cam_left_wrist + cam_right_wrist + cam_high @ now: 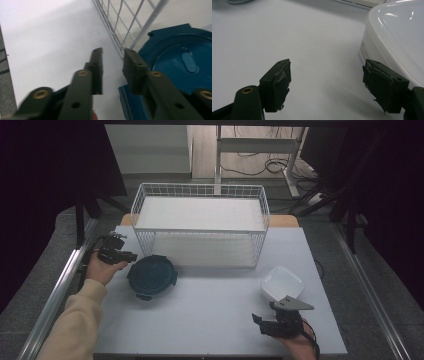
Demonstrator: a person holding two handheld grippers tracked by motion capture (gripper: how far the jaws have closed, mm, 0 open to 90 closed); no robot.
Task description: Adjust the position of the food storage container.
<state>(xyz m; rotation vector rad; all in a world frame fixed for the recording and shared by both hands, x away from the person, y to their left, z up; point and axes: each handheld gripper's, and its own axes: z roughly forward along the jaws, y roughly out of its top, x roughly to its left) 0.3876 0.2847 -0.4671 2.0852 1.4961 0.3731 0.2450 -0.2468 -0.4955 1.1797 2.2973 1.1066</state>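
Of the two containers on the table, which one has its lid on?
The dark blue round container, beside the left gripper, is closed with a clip-on lid. The white container near the right gripper is a different shape; whether it is lidded, I cannot tell.

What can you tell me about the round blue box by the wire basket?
The blue box is a dark teal round container, plastic by its look, with its lid on. The lid has clip tabs around its rim and a small oval bump near the middle. It sits flat on the white table, right in front of the wire basket. The left gripper, jaws a little apart, is at its left edge.
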